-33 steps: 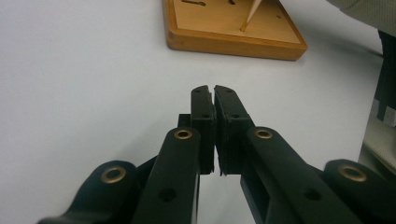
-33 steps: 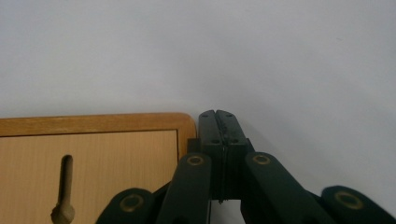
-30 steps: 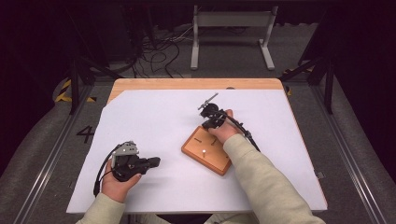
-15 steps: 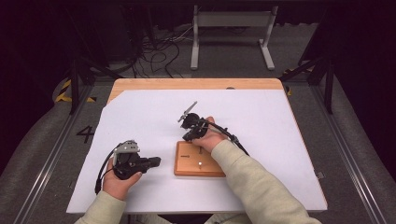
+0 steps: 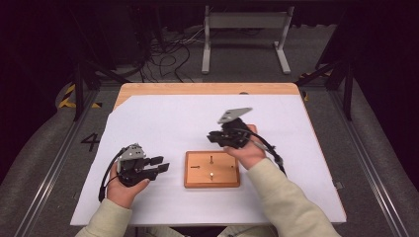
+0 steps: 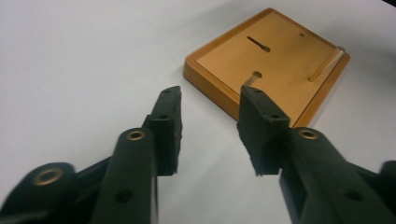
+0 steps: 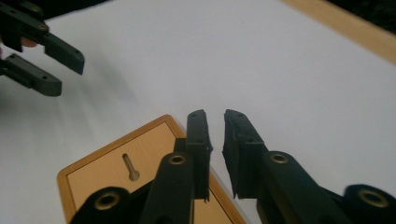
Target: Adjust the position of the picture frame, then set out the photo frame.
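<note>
Wooden board (image 5: 212, 169) lying flat on the white sheet (image 5: 163, 123) between both hands, left gripper (image 5: 159, 165) resting just beside its left edge, jaws just opening – nothing between them, right gripper (image 5: 213, 137) hovering over the board's far right corner (jaws just parting slightly, gripping nothing).

A wooden table (image 5: 207, 89) stands in the middle, its bare top showing as a strip along the far edge and at the cut far-left corner. A big white sheet (image 5: 163, 123) covers nearly all the rest, reaching the near edge. On the sheet, a little right of centre and toward the near side, lies a flat wooden board (image 5: 212, 169) with a raised rim, square to the table. A short peg (image 5: 211, 159) stands up from it.
</note>
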Demonstrator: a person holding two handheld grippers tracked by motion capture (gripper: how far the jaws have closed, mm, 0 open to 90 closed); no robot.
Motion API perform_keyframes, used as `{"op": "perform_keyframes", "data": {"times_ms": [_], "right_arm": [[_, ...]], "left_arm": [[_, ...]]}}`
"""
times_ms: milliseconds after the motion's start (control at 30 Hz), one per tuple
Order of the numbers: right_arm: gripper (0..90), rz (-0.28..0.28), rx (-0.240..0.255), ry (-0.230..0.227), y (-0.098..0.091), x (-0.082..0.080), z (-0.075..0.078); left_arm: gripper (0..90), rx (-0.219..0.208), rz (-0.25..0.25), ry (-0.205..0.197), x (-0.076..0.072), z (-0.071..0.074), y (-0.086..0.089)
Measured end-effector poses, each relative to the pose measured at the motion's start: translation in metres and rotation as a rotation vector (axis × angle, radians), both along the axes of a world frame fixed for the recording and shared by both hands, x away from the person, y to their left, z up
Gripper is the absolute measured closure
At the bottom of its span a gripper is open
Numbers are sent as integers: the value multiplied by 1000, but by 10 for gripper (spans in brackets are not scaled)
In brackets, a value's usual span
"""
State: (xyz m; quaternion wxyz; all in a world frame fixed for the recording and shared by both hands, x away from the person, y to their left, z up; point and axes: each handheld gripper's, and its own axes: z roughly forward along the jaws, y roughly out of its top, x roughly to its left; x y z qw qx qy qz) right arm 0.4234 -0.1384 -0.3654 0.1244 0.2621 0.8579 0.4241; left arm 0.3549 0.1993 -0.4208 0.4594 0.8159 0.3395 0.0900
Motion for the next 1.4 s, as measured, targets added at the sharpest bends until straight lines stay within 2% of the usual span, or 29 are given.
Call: {"op": "perform_keyframes", "data": {"times_ms": [33,67,100,167,267,367,433,533,633,667,833,867,900,967,1133,1400], "right_arm": [[728,-8,29,-17,-12,-8,3],[728,-8,29,-17,-12,-8,3],[674,-17,51,-37,-23,-15,5],[553,-46,90,-60,-46,-29,7],[462,-51,155,-74,-74,-46,5],[415,-82,181,-119,-97,-62,1],[412,-106,183,-125,-107,-67,-2],[409,-138,188,-126,-120,-70,-4],[397,-154,190,-127,-125,-71,-6],[382,-161,195,-122,-128,-71,-7],[398,-174,201,-117,-133,-72,-7],[407,-178,198,-111,-134,-72,-8],[408,-182,203,-84,-136,-72,-8],[401,-183,202,-80,-136,-72,-8],[403,-198,186,-83,-139,-76,-9],[405,-212,194,-83,-145,-78,-10]], "left_arm": [[539,-7,8,-7,0,3,1],[502,-7,8,-7,0,3,1],[502,-8,23,-25,-1,5,2],[419,-1,38,-49,-3,9,4],[364,-4,47,-80,-5,14,7],[336,0,59,-98,-4,15,9],[323,-7,68,-97,-4,16,8],[287,4,61,-116,-4,18,5],[267,6,55,-111,-3,19,4],[266,-22,47,-106,-2,20,2],[273,-39,30,-121,-3,23,-3],[276,-35,28,-122,-3,24,-4],[301,-31,30,-123,-4,24,-5],[311,-22,19,-126,-4,24,-8],[373,-22,-28,-133,-7,26,-18],[362,-5,-108,-139,-12,27,-43]]}}
